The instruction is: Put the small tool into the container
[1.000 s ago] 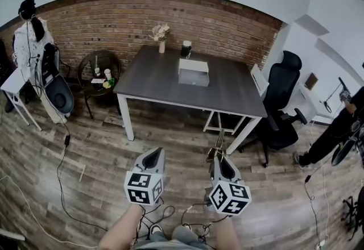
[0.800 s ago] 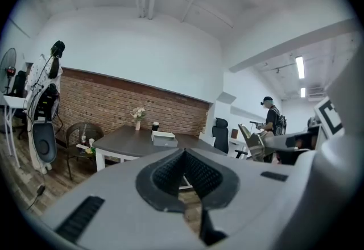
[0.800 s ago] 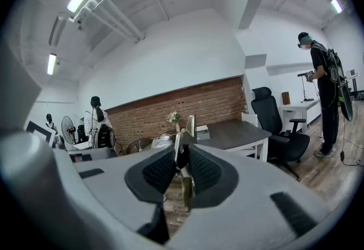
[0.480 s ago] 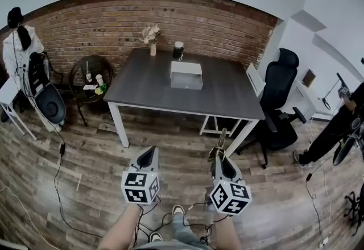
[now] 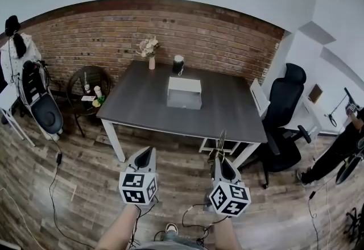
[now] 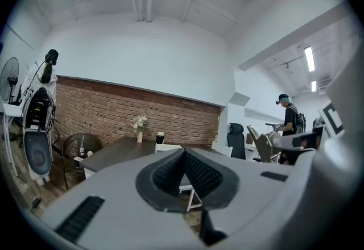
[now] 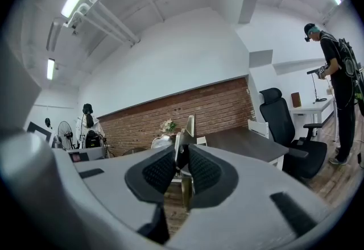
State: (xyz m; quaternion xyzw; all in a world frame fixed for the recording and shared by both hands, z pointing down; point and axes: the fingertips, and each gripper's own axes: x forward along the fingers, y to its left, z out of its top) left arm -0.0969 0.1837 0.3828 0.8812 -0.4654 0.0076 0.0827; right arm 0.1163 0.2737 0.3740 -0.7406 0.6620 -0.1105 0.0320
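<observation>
A grey open-fronted container stands on the dark table, well ahead of both grippers. My right gripper is shut on a small metal tool whose flat blade sticks up past the jaws; in the right gripper view the tool is pinched between the pads. My left gripper is held beside it over the wooden floor; its jaws meet with nothing between them. Both grippers point level toward the table.
A vase of flowers and a dark speaker stand at the table's back edge. A black office chair is at the right, a round side table at the left. Cables lie on the floor. A person stands far right.
Both grippers have moved forward toward the table, which now sits nearer and lower in the head view. The tool stays clamped in the right gripper.
</observation>
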